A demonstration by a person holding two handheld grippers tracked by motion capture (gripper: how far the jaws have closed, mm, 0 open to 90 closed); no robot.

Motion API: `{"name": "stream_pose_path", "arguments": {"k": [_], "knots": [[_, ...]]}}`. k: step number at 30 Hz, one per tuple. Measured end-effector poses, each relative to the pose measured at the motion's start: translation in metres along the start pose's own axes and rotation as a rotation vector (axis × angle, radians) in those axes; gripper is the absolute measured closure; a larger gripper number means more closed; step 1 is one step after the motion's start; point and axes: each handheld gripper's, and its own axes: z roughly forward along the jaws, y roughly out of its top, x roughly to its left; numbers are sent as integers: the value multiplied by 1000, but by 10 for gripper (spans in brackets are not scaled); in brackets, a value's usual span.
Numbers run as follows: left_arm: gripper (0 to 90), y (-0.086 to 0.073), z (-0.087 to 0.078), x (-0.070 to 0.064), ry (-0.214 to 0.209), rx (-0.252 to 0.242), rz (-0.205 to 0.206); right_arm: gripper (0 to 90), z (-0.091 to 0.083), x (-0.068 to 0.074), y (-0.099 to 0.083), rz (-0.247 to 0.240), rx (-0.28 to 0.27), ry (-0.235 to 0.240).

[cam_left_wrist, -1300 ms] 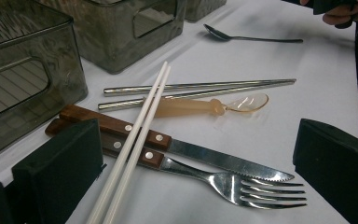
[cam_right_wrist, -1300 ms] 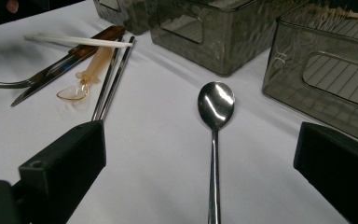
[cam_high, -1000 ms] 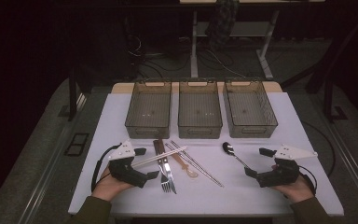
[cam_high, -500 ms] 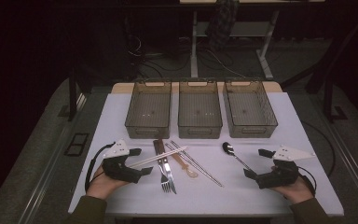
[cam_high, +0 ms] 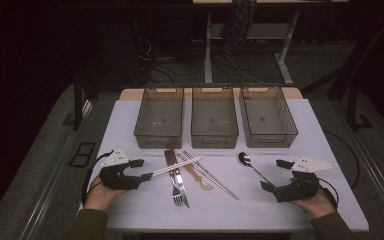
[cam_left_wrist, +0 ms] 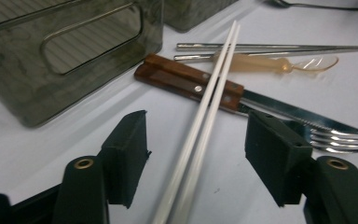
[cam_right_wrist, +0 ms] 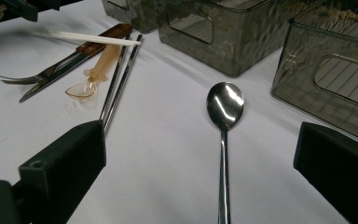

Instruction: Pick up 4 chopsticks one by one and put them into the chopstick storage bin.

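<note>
3 bins [cam_high: 214, 125] empty; cutlery on table [cam_high: 130, 210] in front.

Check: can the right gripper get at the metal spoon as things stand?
Probably yes. The right gripper is open, and the spoon lies alone on bare table with its handle running between the jaws. Nothing sits on it; the steel chopsticks lie apart to one side.

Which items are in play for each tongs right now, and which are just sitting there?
In play:
- left tongs, open around the pair of white chopsticks
- right tongs, open around the handle of the shiny metal spoon

Lying about:
- wooden-handled knife
- metal fork
- metal chopsticks
- translucent amber plastic spoon
- three smoky plastic bins
</note>
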Motion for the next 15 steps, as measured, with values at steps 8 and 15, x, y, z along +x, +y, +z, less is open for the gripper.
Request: {"name": "stream_pose_path", "arguments": {"k": [8, 15], "knots": [[446, -6, 4, 9, -4, 57, -10, 19, -1, 0, 0, 3, -2, 1], [508, -5, 13, 6, -23, 94, 14, 19, 0, 0, 0, 1, 0, -1]]}}
